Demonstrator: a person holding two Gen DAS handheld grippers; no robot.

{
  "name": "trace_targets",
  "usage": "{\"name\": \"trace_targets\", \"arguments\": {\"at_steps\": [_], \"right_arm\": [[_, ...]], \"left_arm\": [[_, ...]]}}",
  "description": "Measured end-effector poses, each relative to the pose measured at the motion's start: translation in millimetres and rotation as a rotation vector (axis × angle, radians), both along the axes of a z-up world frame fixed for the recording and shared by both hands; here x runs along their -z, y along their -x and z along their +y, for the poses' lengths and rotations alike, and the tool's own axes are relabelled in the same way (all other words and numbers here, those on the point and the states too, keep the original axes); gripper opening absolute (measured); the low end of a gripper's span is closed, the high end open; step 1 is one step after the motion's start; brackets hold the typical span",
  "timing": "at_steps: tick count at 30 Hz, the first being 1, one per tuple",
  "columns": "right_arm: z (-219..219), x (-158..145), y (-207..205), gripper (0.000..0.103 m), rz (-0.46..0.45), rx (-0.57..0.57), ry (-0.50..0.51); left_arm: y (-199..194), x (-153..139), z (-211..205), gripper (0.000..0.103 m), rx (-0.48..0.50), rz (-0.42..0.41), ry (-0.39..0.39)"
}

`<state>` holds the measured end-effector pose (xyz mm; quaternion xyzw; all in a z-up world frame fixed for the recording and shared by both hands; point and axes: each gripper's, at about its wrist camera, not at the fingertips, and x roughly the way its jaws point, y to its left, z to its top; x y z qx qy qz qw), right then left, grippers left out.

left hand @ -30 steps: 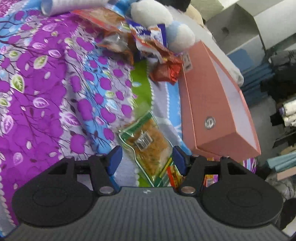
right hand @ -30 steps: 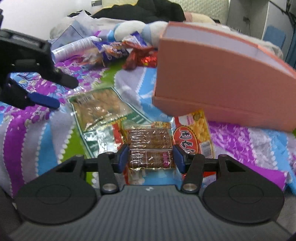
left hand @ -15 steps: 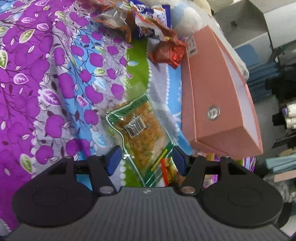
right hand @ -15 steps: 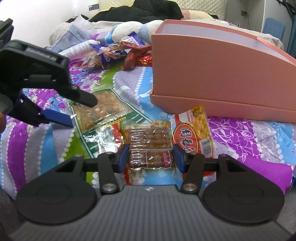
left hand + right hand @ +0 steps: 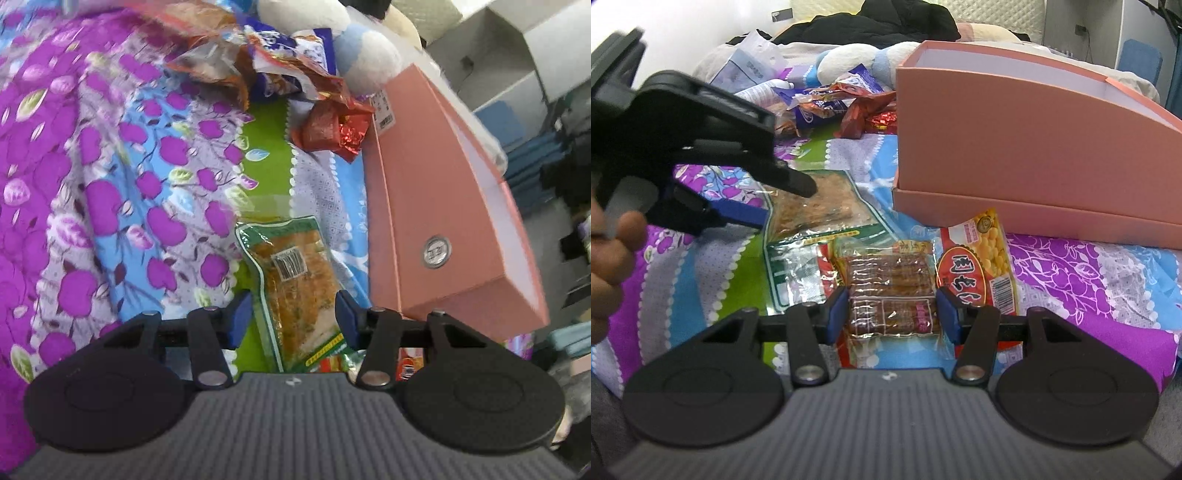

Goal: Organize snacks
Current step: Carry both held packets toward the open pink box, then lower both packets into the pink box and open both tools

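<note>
A green-edged packet of orange snack [image 5: 291, 280] lies on the flowered bedspread. My left gripper [image 5: 291, 314] straddles its near end; the jaws are closing, and I see no firm press from the pads. The right wrist view shows that same left gripper [image 5: 786, 203] low over the green-edged packet [image 5: 816, 210], held by a hand [image 5: 609, 254]. My right gripper [image 5: 892, 314] is shut on a clear packet of brown bars [image 5: 890, 291] that rests on the bed. A red and yellow packet [image 5: 979, 266] lies beside it, in front of the pink box [image 5: 1015, 155].
The open pink box [image 5: 424, 206] stands to the right of the green packet. A heap of crumpled wrappers [image 5: 280, 74] and a plush toy [image 5: 365, 55] lie at the far end of the bed. Shelves and clutter lie beyond the bed's right edge.
My left gripper has moved in over the green packet and its jaws have narrowed around it. The right gripper has kept still with the brown packet between its pads.
</note>
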<state>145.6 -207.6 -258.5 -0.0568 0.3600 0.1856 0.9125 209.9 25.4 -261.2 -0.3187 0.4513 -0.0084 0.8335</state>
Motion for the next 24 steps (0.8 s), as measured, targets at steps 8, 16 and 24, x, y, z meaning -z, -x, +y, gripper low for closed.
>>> {"name": "trace_targets", "arguments": {"at_steps": [8, 16, 24], "right_arm": [[-1, -3, 0, 0.055, 0.001, 0.007, -0.001], [-6, -20, 7, 0.055, -0.012, 0.035, -0.006], [-17, -52, 21, 0.055, -0.051, 0.059, -0.032]], "left_arm": [[-15, -2, -26, 0.034, 0.064, 0.001, -0.205], [4, -26, -20, 0.019, 0.079, -0.042, -0.191], [40, -72, -6, 0.019, 0.081, -0.118, -0.184]]}}
